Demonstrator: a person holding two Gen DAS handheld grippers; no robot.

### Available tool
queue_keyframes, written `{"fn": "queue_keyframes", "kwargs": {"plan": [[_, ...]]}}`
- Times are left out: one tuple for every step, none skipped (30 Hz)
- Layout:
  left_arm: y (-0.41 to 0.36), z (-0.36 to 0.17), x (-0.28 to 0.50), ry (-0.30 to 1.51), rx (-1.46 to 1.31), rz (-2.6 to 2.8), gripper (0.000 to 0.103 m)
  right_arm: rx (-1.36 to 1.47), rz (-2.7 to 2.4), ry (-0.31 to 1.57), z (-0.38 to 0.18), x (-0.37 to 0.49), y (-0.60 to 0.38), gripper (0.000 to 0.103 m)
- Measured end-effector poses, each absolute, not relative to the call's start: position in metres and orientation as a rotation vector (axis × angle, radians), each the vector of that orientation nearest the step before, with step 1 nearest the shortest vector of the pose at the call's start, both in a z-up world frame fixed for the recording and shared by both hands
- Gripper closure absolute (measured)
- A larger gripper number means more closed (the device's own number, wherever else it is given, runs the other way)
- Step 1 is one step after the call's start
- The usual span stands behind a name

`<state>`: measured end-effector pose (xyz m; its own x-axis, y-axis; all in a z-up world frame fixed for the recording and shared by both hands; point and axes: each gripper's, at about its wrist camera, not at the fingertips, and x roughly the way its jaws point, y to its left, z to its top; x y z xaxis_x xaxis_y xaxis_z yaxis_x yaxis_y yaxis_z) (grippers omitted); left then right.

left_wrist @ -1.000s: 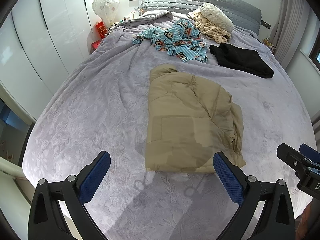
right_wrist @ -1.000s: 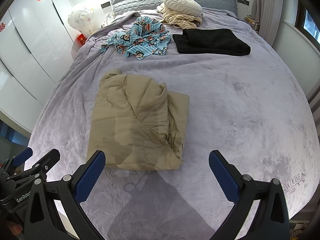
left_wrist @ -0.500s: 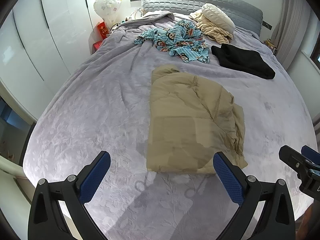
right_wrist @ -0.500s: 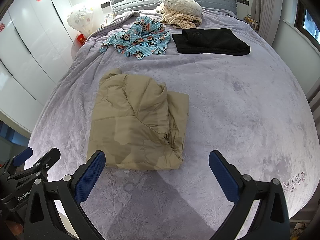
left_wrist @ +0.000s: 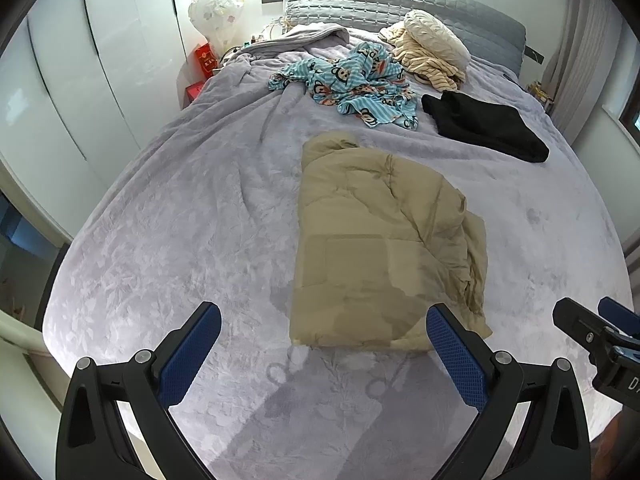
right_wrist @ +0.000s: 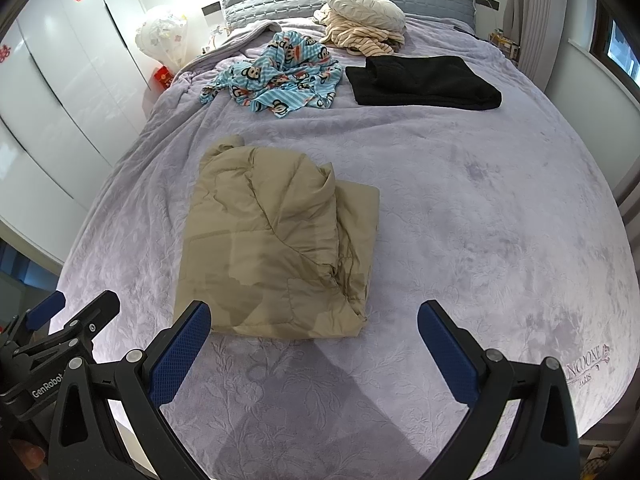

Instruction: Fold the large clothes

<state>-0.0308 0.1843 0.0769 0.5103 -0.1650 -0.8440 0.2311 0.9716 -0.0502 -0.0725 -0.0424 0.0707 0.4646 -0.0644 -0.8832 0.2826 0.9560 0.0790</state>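
Note:
A beige padded jacket [left_wrist: 380, 248] lies folded into a rough rectangle on the lilac bed cover [left_wrist: 180, 220]; it also shows in the right wrist view [right_wrist: 276, 252]. My left gripper [left_wrist: 324, 348] is open and empty, held just short of the jacket's near edge. My right gripper [right_wrist: 316, 340] is open and empty, near the jacket's near right corner. Each gripper shows at the edge of the other's view: the right one [left_wrist: 600, 340] and the left one [right_wrist: 60, 328].
Further up the bed lie a crumpled blue monkey-print garment [right_wrist: 280, 76], a folded black garment [right_wrist: 424, 82] and a cream pillow on striped cloth [right_wrist: 364, 20]. White wardrobe doors [left_wrist: 80, 80] stand on the left. A window and curtain [right_wrist: 560, 40] are on the right.
Both grippers stay open and empty. The left wrist view has shifted slightly, so the jacket sits a little lower and nearer. The right wrist view is nearly unchanged.

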Motion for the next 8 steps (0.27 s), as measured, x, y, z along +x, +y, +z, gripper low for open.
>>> {"fn": "queue_keyframes", "kwargs": {"plan": [[0.1850, 0.0769, -0.0304, 1.007, 0.070, -0.238, 0.000, 0.227, -0.215, 1.069, 0.0708, -0.0729, -0.0428, 0.000], [0.1847, 0.0771, -0.0293, 1.006, 0.073, -0.240, 0.000, 0.228, -0.215, 1.070, 0.0705, -0.0724, -0.0422, 0.000], [0.1849, 0.0771, -0.0288, 1.005, 0.076, -0.243, 0.000, 0.228, -0.215, 1.070, 0.0705, -0.0725, -0.0424, 0.000], [0.1849, 0.0772, -0.0287, 1.004, 0.079, -0.247, 0.000, 0.228, -0.215, 1.070, 0.0706, -0.0728, -0.0427, 0.000], [0.1835, 0.0775, -0.0284, 1.003, 0.084, -0.248, 0.000, 0.229, -0.215, 1.071, 0.0703, -0.0729, -0.0428, 0.000], [0.1831, 0.0777, -0.0282, 1.002, 0.087, -0.249, 0.000, 0.230, -0.215, 1.072, 0.0699, -0.0733, -0.0434, 0.000], [0.1830, 0.0778, -0.0278, 1.004, 0.086, -0.252, 0.000, 0.231, -0.214, 1.073, 0.0696, -0.0734, -0.0434, 0.000], [0.1831, 0.0777, -0.0271, 1.009, 0.083, -0.252, 0.000, 0.232, -0.215, 1.073, 0.0694, -0.0735, -0.0424, 0.000]]}}
